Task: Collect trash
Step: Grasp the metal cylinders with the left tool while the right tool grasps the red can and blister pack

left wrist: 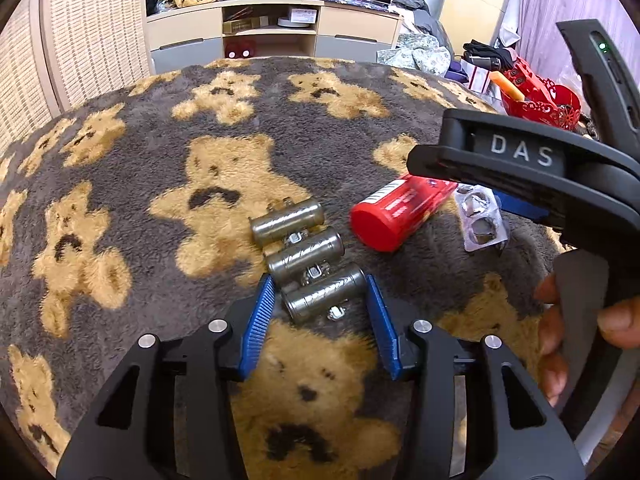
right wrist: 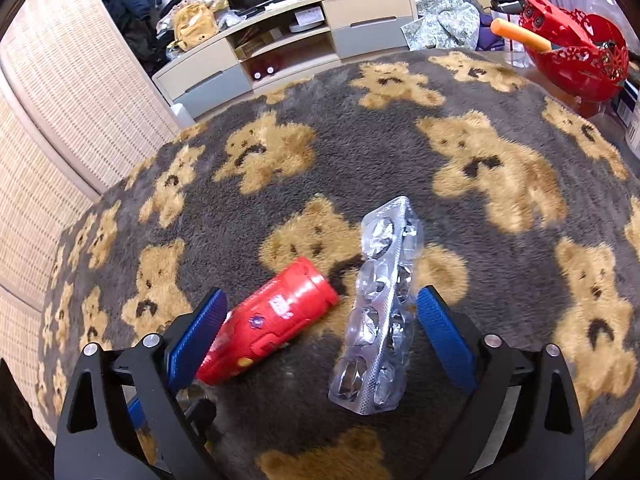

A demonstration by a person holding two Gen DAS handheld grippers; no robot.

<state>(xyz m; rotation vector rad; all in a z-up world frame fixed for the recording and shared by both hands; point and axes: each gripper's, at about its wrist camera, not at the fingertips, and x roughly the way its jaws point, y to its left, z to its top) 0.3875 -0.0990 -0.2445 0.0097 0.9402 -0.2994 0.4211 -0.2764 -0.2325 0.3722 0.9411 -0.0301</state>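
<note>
Three small metal cylinders [left wrist: 298, 249] lie in a row on the grey teddy-bear blanket [left wrist: 160, 160]. My left gripper [left wrist: 320, 286] is open with its blue pads on either side of the nearest cylinder [left wrist: 322, 298]. A red tube [left wrist: 394, 214] lies to the right, and an empty silver blister pack [left wrist: 482, 220] lies beyond it. My right gripper [right wrist: 322, 298] is open and straddles the red tube [right wrist: 272, 324] and the blister pack [right wrist: 380, 312]. The right gripper's body shows in the left wrist view [left wrist: 520, 172], over the tube and pack.
A red openwork basket [right wrist: 580, 56] holding an orange stick stands at the far right edge of the blanket. A TV cabinet [left wrist: 272, 36] and piles of clothes are behind. A wicker screen [right wrist: 60, 120] is on the left.
</note>
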